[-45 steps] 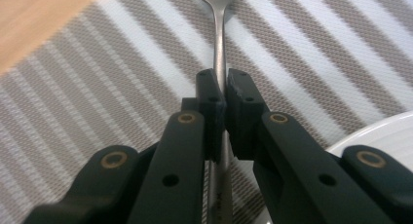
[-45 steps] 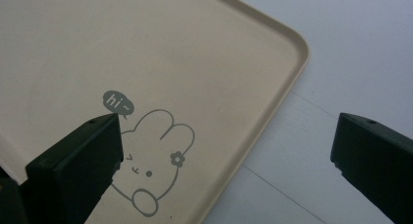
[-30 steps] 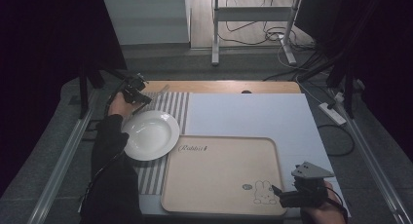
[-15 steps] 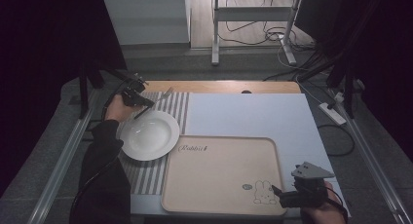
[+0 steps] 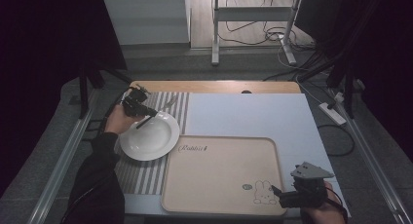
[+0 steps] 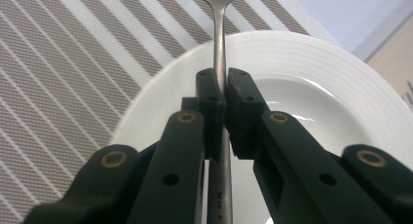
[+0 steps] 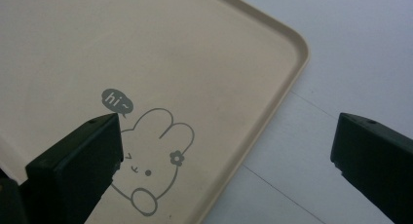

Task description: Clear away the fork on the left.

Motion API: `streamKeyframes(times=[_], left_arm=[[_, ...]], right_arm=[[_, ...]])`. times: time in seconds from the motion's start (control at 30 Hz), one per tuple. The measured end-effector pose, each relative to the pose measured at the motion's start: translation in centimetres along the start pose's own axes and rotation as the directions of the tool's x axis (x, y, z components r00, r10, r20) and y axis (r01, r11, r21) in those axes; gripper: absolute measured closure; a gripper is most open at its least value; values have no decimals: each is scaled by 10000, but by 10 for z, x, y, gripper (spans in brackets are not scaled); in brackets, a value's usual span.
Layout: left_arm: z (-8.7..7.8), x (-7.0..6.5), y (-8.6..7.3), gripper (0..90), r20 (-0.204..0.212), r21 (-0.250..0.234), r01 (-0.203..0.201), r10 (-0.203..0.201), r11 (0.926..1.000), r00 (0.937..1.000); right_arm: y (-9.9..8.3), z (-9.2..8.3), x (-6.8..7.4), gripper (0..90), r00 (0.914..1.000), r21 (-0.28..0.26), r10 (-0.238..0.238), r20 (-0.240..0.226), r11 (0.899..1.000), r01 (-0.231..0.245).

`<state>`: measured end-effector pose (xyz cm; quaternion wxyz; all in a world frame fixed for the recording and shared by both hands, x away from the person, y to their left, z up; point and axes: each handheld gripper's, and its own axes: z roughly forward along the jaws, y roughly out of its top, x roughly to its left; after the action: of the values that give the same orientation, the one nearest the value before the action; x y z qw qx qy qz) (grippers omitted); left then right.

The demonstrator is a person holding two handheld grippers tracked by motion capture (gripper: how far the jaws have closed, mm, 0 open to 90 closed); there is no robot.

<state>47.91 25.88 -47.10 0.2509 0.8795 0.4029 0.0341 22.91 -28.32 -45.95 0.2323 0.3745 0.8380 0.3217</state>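
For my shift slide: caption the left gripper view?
Left gripper clamps a fork handle above the white plate.

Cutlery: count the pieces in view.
2. One metal utensil is clamped in the left gripper over the white plate; another lies on the striped mat.

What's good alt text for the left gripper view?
The left gripper, its two black jaws shut on the thin handle of a metal fork, holds it over the rim of a white plate. The fork's head runs out of frame at the top, and a grey-and-white striped placemat lies under the plate.
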Motion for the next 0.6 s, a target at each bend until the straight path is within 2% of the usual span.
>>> streamKeyframes(times=[0.13, 0.27, 0.37, 0.4, 0.6], left_arm=[[0, -9, -1, 842, 101, -64, -136, 137, 9999, 9999], [2, -29, -4, 842, 198, -89, -439, 441, 9990, 9988], [3, -34, -5, 841, 240, -114, -475, 477, 9988, 9986], [5, -41, -6, 841, 245, -102, -560, 562, 9984, 9981], [8, -59, -11, 842, 292, -12, -726, 726, 9974, 9969]], right_arm=[[0, 0, 0, 0, 10000, 6, -9, 8, 10000, 9], [0, 0, 0, 0, 10000, 19, -28, 39, 10000, 28], [0, 0, 1, 0, 10000, 24, -52, 50, 10000, 52], [0, 0, 1, 0, 9999, 12, -92, 66, 10000, 92], [0, 0, 1, 0, 9999, 11, -97, 52, 10000, 97]])
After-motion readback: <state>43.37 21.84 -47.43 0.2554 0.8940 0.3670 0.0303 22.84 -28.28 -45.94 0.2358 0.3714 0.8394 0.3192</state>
